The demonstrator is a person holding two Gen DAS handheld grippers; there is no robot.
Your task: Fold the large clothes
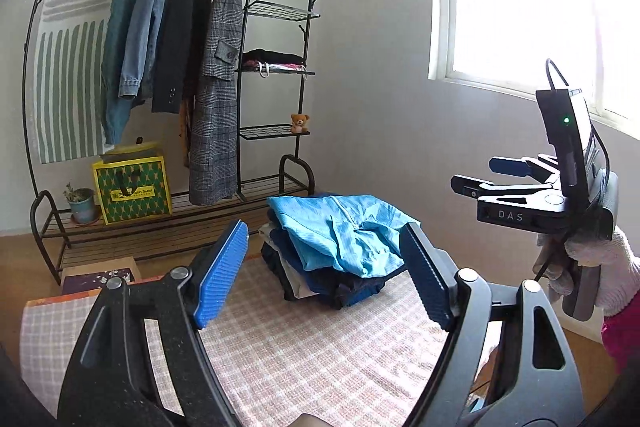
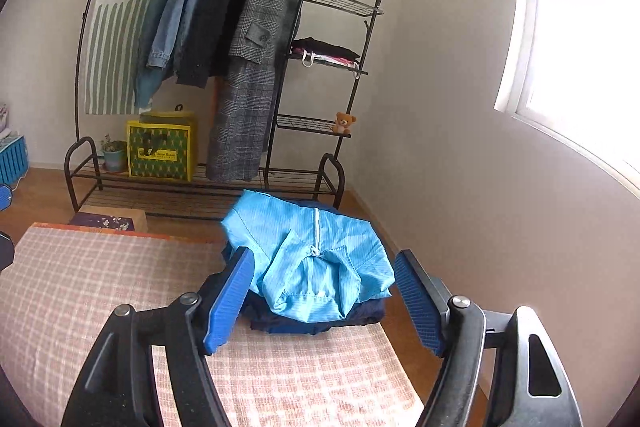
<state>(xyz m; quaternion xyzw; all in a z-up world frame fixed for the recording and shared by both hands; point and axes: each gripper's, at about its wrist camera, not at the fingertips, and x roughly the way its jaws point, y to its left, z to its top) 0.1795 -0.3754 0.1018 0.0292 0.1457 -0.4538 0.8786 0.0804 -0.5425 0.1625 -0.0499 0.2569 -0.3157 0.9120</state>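
Left gripper (image 1: 324, 273): jaws spread wide, nothing between the blue pads, held above the checked mat (image 1: 304, 355). Right gripper (image 2: 324, 301): same, jaws released and empty, also above the mat. Also seen from the left wrist view at the right side, gripped by a white-gloved hand (image 1: 592, 267).

Folded light blue shirt (image 2: 308, 259) lay on top of a pile of folded clothes (image 2: 320, 321), darker navy pieces beneath. Pile sat at the far right corner of the mat, near the wall under the window (image 2: 580, 27). Rest of the mat bare. Neither gripper touched the pile.

Behind the mat, on the wood floor: black clothes rack (image 2: 224, 187) with a grey plaid coat (image 2: 256, 67), a black coat (image 2: 228, 11) and denim jackets (image 2: 180, 15) hung on the rail. Side shelves held folded items and a small teddy bear (image 2: 344, 123). Bottom shelf carried a yellow-green bag (image 2: 162, 149) and a potted plant (image 2: 113, 153). Flat box (image 2: 108, 221) on the floor between rack and mat.
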